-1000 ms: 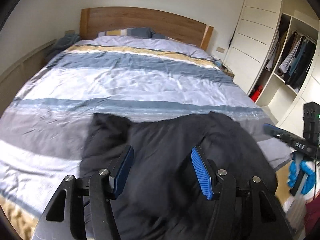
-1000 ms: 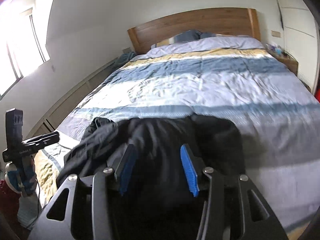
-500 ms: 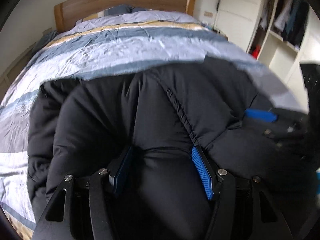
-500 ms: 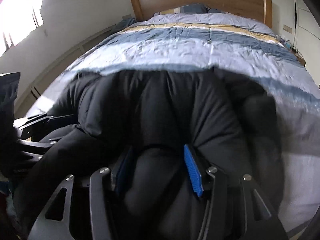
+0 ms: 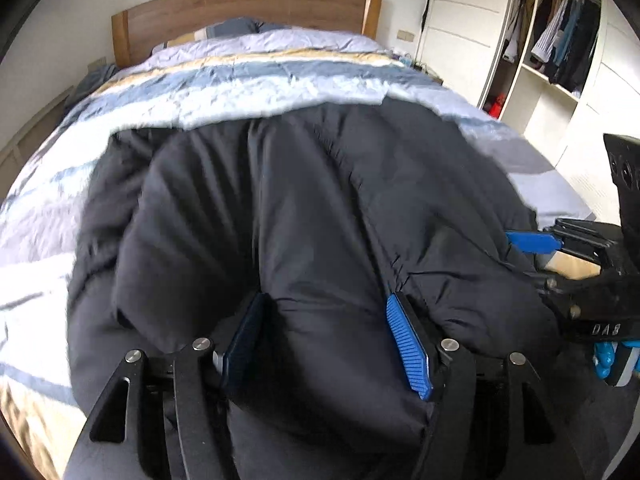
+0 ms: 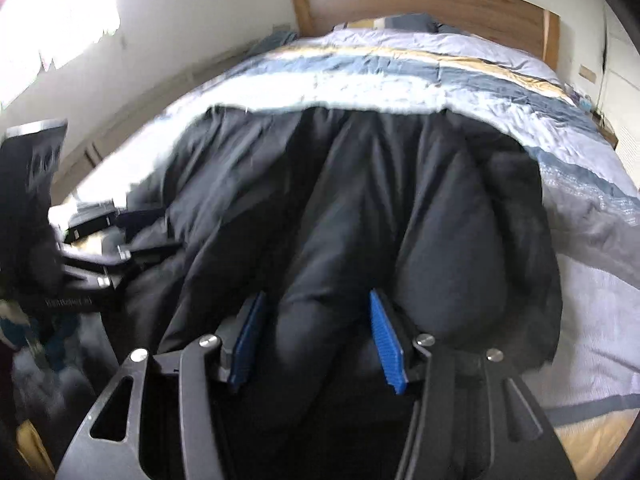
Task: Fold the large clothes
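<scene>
A bedroom: a bed (image 5: 248,80) with a striped duvet, a wooden headboard (image 5: 240,4) behind, an open wardrobe (image 5: 560,40) to the right. A bulky black padded jacket (image 5: 320,200) lies across the near half of the bed. The left tongs (image 5: 326,334) are clenched on a thick bunch of its near edge, and the right tongs (image 6: 314,330) grasp another bunch beside it. To fold well, I judge both should lift together, keep the edge taut and level between them, and carry it forward evenly so the padding does not slump or twist.
</scene>
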Demonstrator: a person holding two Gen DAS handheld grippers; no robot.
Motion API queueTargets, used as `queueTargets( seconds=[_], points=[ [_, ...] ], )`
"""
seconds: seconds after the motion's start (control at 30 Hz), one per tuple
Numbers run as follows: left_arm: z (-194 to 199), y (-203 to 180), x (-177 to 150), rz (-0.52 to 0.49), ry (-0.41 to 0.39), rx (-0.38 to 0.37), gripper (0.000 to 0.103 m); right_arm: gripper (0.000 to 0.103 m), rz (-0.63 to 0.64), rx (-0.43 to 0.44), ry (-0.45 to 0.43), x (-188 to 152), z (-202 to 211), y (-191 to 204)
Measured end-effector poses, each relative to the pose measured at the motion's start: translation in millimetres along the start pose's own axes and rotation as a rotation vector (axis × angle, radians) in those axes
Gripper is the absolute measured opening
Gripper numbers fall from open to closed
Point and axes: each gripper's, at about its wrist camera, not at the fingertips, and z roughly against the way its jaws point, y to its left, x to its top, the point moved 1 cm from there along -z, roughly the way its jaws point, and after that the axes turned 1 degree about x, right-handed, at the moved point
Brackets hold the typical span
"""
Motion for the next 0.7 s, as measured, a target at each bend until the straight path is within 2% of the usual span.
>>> queueTargets(
  seconds=[0.1, 0.27, 0.4, 0.43, 0.7],
  points=[
    [-13, -3, -9, -0.01, 0.014, 0.016, 0.064, 0.051, -0.06, 0.013, 0.014, -14, -12, -10],
    [-9, -3, -6, 0.006, 0.046, 0.029, 0.064, 0.051, -0.112, -0.009, 0.036, -9, -6, -8],
    [21, -1, -12, -0.008, 0.037, 0.031, 0.066, 0.051, -0.098, -0.012, 0.035, -12, 20, -2],
    [26, 1, -16, -0.004, 0.035, 0.03, 0.069, 0.051, -0.102, -0.012, 0.032, -15, 27, -2],
    [95, 43, -56, 0.07, 0.008, 0.04, 0.082, 0.057, -0.18, -0.073, -0.024, -64, 112, -24]
  ],
)
